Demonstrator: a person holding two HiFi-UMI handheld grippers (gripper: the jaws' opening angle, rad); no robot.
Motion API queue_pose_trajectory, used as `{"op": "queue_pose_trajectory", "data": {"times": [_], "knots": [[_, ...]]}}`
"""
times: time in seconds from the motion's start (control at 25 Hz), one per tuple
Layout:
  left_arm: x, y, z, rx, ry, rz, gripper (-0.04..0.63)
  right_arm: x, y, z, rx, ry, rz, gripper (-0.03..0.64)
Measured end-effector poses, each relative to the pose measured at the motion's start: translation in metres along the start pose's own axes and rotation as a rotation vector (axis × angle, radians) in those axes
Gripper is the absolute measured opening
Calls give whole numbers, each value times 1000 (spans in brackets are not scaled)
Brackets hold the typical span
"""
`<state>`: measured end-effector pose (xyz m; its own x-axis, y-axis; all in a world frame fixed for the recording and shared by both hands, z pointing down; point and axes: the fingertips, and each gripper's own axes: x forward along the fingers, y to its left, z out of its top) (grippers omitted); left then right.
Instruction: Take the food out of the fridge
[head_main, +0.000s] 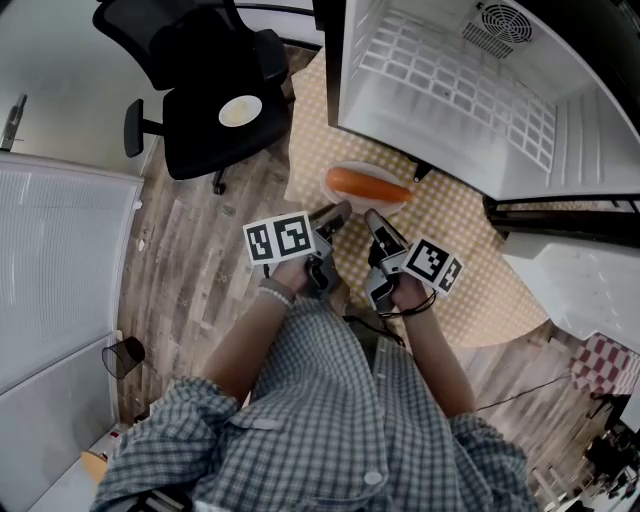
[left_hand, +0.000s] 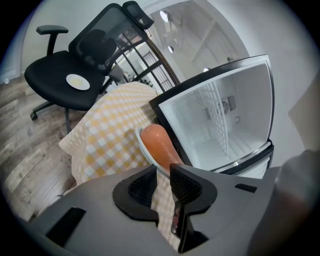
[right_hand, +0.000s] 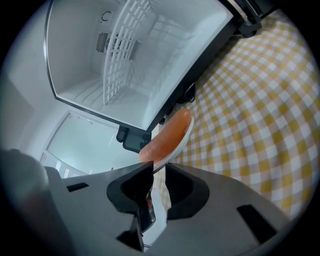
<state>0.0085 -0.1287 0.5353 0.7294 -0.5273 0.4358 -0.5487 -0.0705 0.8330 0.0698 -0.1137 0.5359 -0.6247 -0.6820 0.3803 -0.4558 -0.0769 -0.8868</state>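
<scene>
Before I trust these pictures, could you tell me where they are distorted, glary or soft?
Head view: sharp, fisheye bows the fridge walls. Left gripper view: black round border crops corners. Right gripper view: same border; white fridge interior nearly washes out, plate crisp.

Left gripper (head_main: 335, 215) and right gripper (head_main: 372, 218) holding plate (head_main: 392, 204) of orange food (head_main: 366, 185), open fridge (head_main: 480, 120), black chair (head_main: 200, 95)

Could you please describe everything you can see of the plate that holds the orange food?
The plate is small, shallow and white, perhaps ceramic or plastic, with a thin raised rim. One long orange sausage lies along it. The left gripper and the right gripper each clamp its near rim, side by side, holding it roughly level over the yellow checked cloth in front of the open fridge. Whether its underside touches the cloth cannot be told.
</scene>
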Motion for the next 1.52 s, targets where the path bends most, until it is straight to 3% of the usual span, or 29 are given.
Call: {"op": "queue_pose_trajectory", "data": {"times": [0.32, 0.56, 1.04, 1.24, 1.52], "knots": [[5, 18, -8, 7, 46, 52, 83, 9, -18, -10, 13, 67, -68, 69], [8, 29, -15, -17, 88, 83, 85, 11, -27, -17, -39, 106, -164, 76], [12, 36, -25, 100, 218, 188, 110, 14, -35, -24, -189, 175, -256, 94], [9, 32, -30, 221, 297, 199, 144, 11, -35, -26, -292, 215, -284, 94], [-4, 29, -33, 351, 331, 212, 146, 0, -35, -25, -423, 229, -324, 94]]}}
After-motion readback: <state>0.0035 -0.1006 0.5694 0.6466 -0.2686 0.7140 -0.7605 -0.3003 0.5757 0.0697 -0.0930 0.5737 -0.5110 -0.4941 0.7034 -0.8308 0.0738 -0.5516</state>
